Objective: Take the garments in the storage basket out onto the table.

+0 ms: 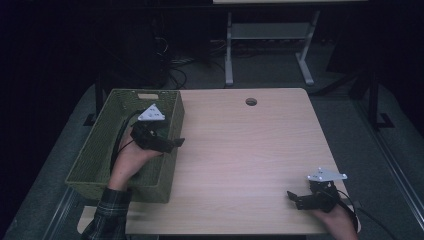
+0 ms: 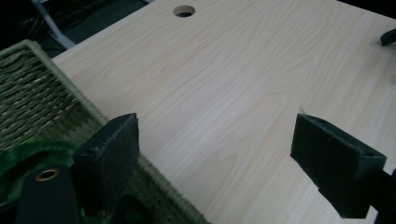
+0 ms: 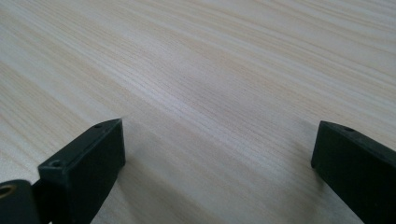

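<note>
Over the green basket [image 1: 100, 150] at the bench's [image 1: 240, 160] left edge, the left claw [image 1: 172, 143] is hanging wide open and empty; the right claw [image 1: 295, 198] is resting near the front corner, likewise spread, probably waiting.

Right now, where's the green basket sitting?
In the high view the green basket sits at the table's left edge, with the left claw at its right rim.
</note>
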`<state>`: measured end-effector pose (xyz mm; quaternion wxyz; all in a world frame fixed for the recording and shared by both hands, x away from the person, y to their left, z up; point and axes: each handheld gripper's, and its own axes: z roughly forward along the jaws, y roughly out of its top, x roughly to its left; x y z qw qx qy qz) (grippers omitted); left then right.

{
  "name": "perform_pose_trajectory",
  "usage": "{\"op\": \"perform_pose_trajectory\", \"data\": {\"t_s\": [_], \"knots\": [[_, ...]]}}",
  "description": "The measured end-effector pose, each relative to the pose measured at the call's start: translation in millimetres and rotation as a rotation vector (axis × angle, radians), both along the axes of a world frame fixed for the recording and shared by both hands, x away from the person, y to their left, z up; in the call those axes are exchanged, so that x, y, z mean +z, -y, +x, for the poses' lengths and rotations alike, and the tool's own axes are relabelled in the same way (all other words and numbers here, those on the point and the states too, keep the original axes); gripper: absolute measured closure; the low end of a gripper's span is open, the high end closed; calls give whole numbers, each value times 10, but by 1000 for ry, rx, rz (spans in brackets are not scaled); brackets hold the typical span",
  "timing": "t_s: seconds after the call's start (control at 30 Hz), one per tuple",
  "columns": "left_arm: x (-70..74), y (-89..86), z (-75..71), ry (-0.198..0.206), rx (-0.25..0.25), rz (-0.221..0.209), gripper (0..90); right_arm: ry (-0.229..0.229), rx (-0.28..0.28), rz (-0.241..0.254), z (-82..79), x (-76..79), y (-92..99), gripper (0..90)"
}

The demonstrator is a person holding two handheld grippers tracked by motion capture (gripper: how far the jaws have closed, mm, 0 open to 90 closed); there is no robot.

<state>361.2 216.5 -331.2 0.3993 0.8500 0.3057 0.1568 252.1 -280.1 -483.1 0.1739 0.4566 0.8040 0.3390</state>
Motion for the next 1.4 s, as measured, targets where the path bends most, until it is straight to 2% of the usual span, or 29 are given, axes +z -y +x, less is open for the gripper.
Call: {"op": "perform_pose_trajectory", "data": {"t_s": [0.23, 0.27, 0.6, 0.63, 1.03, 1.2, 1.4], "knots": [[5, -170, 55, -12, 37, 14, 149, 0, 0, 0, 0, 0, 0, 25], [8, -199, 65, -10, 39, 27, 149, 0, 0, 0, 0, 0, 0, 25], [-33, -446, 134, -21, 111, 44, 153, 0, 0, 0, 0, 0, 0, 25], [-46, -461, 139, -24, 123, 37, 153, 0, 0, 0, 0, 0, 0, 25], [-235, -705, 234, -71, 184, 70, 216, 0, 0, 0, 0, 0, 0, 25], [-317, -769, 267, -91, 205, 92, 235, 0, 0, 0, 0, 0, 0, 25], [-428, -840, 294, -120, 224, 135, 299, 0, 0, 0, 0, 0, 0, 25]]}}
